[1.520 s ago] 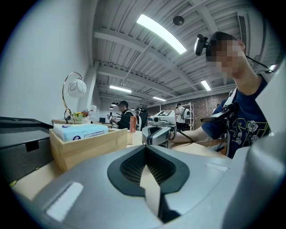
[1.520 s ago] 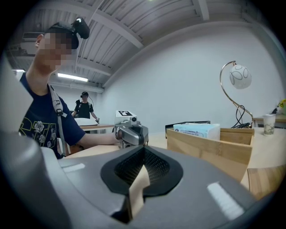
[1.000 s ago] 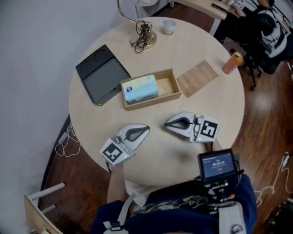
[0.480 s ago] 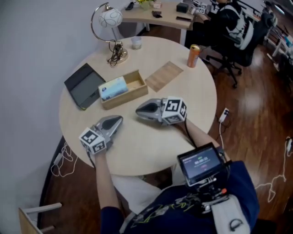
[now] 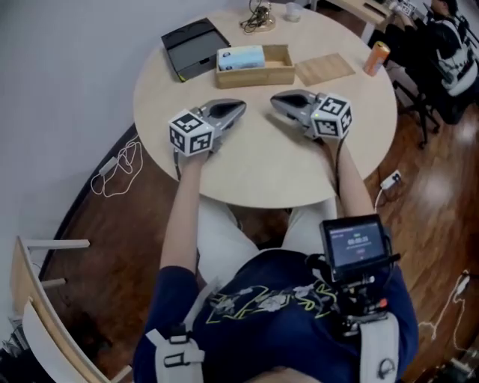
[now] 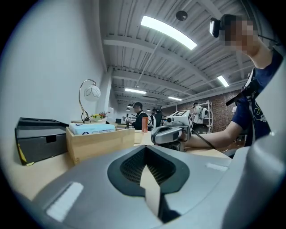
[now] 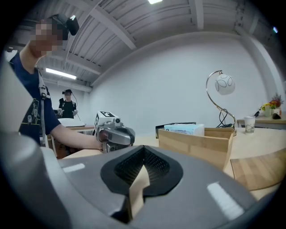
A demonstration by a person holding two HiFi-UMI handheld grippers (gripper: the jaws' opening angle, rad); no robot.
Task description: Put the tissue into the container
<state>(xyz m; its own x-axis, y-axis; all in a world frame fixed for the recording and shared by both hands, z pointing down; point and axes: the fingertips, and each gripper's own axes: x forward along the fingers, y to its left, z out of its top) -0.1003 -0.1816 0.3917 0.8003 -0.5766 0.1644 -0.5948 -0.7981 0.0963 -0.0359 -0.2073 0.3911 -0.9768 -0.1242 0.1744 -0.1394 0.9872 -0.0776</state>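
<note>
The light-blue tissue pack (image 5: pixel 241 57) lies in the left part of the open wooden container (image 5: pixel 278 75) at the far side of the round table. It also shows in the left gripper view as tissue pack (image 6: pixel 91 128) in the container (image 6: pixel 100 142), and in the right gripper view as tissue pack (image 7: pixel 184 129) in the container (image 7: pixel 196 144). My left gripper (image 5: pixel 239 105) and right gripper (image 5: pixel 275 102) rest on the table nearer to me, tips pointing toward each other. Both are shut with nothing between the jaws, well short of the container.
A black case (image 5: pixel 196 46) lies left of the container and a wooden lid (image 5: pixel 324 69) to its right. An orange can (image 5: pixel 376 58) stands at the table's right edge. A lamp base with cable (image 5: pixel 258 19) and a cup (image 5: pixel 292 11) stand at the back. Other people sit at desks behind.
The head view has swung back, so the table now sits at the top of the picture. Both grippers still rest shut on the table. The tissue pack stays in the container.
</note>
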